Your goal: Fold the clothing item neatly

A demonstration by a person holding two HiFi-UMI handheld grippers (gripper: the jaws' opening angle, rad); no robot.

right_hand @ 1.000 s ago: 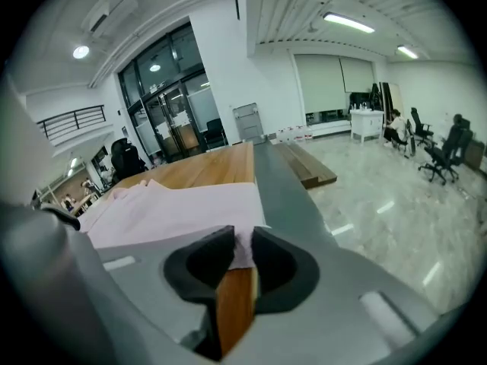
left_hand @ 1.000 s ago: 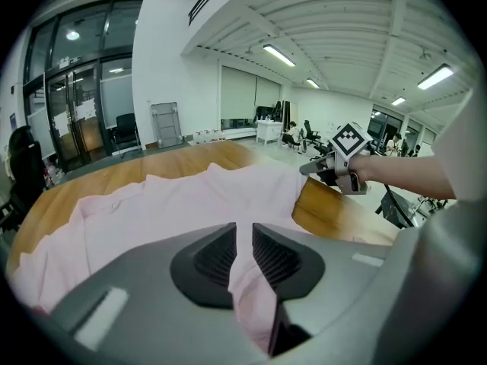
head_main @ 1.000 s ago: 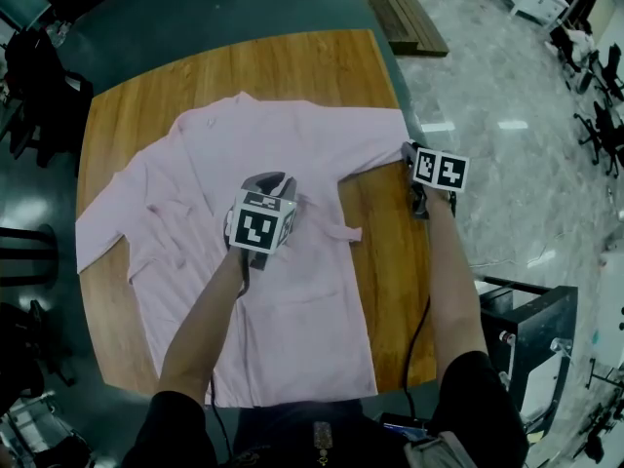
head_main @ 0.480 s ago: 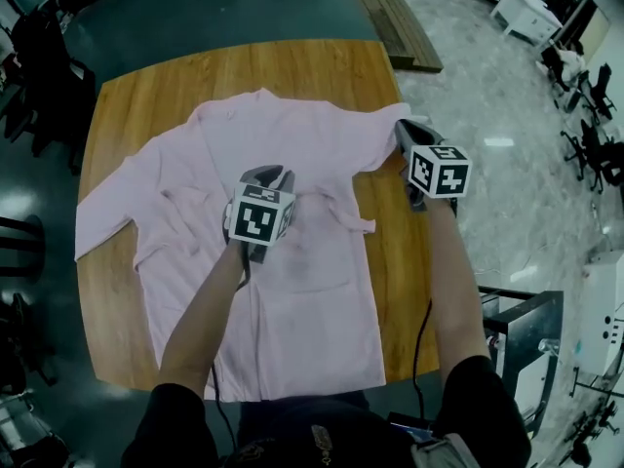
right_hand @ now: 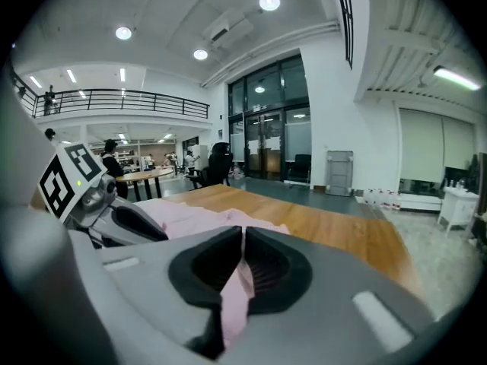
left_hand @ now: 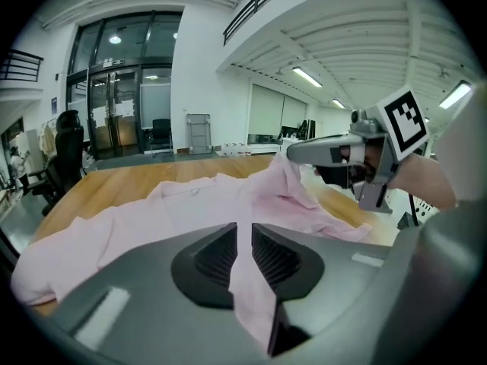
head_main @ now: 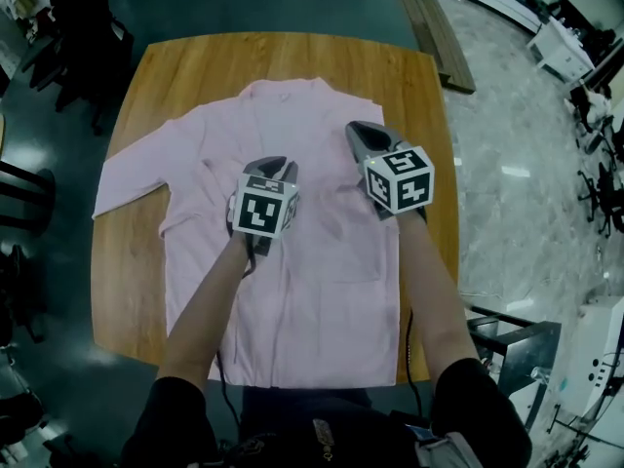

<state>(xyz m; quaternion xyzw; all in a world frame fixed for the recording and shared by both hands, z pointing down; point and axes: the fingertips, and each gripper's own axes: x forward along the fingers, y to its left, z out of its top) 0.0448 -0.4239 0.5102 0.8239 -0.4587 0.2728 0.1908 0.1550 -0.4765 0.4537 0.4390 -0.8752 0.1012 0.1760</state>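
A pink shirt [head_main: 312,291] lies face up on the wooden table [head_main: 195,66], collar at the far side. Its left sleeve [head_main: 132,178] is spread out; the right sleeve is pulled in over the body. My left gripper [head_main: 273,166] is over the chest, shut on a fold of pink cloth [left_hand: 245,295] that runs between its pads. My right gripper [head_main: 357,131] is over the right chest. Its jaws have just been closing and now pinch a strip of the sleeve [right_hand: 237,295]. The left gripper view shows the right gripper [left_hand: 293,152] lifting cloth.
Dark chairs [head_main: 83,13] stand by the table's far left corner. Wooden planks [head_main: 439,22] lie on the floor at the far right. A black frame [head_main: 512,334] stands near the table's front right corner.
The right gripper has come in from the table's right edge over the shirt, bringing the right sleeve with it. The left gripper has shifted slightly, cloth still in its jaws.
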